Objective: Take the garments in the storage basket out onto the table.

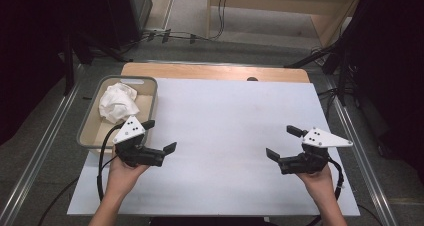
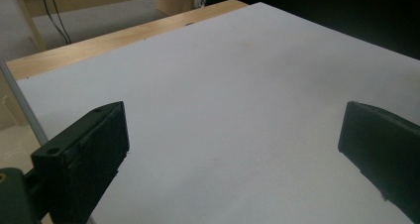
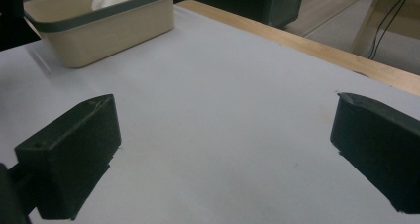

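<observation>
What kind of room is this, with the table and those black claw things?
Probably a lab or workshop set up for recording. A white-topped table stands between metal rails, cables run across the carpeted floor, and a person holds the left gripper and right gripper beside a beige bin of crumpled white cloth.

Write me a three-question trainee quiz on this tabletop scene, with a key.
1. True or false: the left gripper holds the white cloth.
2. Where does the white cloth lie? A) in the beige basket B) on the white table sheet C) between the jaws of the right gripper
3. In a few words: how do the right gripper's jaws stand?

Key:
1. False: its jaws are open and nothing is between them.
2. A: it is bunched up in the basket at the table's left edge.
3. Open, with nothing between them, over the bare sheet.
</observation>
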The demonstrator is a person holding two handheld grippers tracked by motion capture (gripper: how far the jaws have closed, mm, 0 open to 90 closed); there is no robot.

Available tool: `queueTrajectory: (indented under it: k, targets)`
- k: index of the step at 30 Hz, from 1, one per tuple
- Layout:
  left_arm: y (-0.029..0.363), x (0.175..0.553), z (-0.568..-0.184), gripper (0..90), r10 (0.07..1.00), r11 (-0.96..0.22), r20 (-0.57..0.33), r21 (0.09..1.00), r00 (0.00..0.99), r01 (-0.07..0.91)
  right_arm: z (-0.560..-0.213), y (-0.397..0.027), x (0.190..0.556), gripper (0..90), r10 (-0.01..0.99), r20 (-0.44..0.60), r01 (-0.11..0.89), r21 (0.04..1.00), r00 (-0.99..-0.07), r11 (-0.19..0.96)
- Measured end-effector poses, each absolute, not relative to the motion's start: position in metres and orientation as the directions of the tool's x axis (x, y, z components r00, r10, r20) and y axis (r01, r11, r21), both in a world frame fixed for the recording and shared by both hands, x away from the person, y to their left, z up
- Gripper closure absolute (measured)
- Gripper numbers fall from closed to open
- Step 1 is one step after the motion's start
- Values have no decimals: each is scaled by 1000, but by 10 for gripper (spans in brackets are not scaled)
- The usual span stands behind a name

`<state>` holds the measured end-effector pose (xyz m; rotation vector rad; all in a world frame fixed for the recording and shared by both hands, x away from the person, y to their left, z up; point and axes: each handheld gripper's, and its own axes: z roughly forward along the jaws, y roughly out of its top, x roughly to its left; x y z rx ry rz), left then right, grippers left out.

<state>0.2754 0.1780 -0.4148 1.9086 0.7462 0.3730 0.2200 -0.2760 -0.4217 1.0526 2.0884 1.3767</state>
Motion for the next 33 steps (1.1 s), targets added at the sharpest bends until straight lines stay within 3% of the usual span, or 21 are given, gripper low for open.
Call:
queueTrajectory:
  k: [33]
  targets:
    - [193, 298, -393, 0, 707, -318, -32, 878, 707, 358, -420, -282, 220, 0, 788, 49, 355, 909, -614, 220]
